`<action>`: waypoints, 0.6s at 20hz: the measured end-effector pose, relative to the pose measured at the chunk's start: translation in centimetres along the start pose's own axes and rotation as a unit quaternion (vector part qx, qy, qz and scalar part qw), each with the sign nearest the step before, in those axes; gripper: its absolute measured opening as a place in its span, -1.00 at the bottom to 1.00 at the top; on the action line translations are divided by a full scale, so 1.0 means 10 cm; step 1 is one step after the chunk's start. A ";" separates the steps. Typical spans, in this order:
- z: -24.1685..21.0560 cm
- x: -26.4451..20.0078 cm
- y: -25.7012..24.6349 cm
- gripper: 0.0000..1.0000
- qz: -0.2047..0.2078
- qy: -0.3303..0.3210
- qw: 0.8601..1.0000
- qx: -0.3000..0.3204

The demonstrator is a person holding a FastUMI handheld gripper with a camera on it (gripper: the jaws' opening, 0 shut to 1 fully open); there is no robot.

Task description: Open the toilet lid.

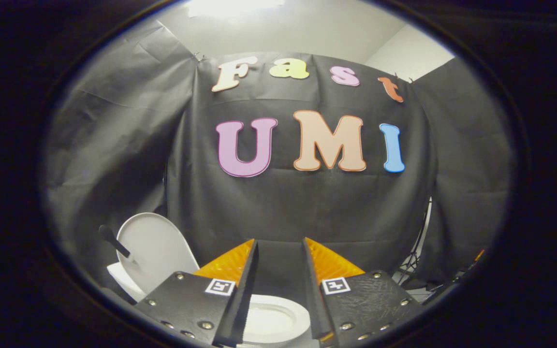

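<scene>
The white toilet lid (155, 249) stands raised and leaning back, left of and beyond my left finger. A dark rod-like handle (114, 240) sticks out over the lid's left side. The white seat ring and bowl (274, 319) lie low between my fingers, partly hidden by them. My gripper (279, 246) is open, its two fingers apart with nothing between them, held above the bowl and aimed at the booth's black cloth wall. The white tank edge (123, 280) shows under the lid.
Black cloth (307, 208) walls the booth behind and to both sides. A stand's thin legs and cables (416, 263) sit on the floor at the right, past my right finger.
</scene>
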State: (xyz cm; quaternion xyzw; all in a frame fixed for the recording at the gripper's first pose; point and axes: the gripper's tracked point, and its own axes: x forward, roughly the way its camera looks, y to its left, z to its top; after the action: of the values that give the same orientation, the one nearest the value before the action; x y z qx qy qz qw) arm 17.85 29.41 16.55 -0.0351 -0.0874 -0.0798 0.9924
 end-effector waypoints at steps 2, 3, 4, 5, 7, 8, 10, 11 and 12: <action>-0.07 -0.07 -0.20 0.01 0.001 -0.003 1.000 0.017; -0.12 -0.09 -0.31 0.01 0.000 -0.002 1.000 0.023; -0.17 -0.12 -0.41 0.00 -0.003 0.000 1.000 0.024; -0.24 -0.16 -0.56 0.00 -0.012 0.004 1.000 0.023; -0.37 -0.22 -0.82 0.00 -0.026 0.013 0.999 0.023; -0.42 -0.25 -0.88 0.00 -0.020 0.019 0.999 0.026; -0.53 -0.32 -0.87 0.00 0.022 0.032 0.999 0.035; -0.60 -0.34 -0.90 0.01 0.043 0.040 0.997 0.041; -0.66 -0.37 -0.92 0.01 0.066 0.043 0.996 0.049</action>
State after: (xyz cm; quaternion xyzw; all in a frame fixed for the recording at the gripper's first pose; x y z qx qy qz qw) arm 13.85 20.40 9.92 0.0109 -0.0459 -0.0112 0.9988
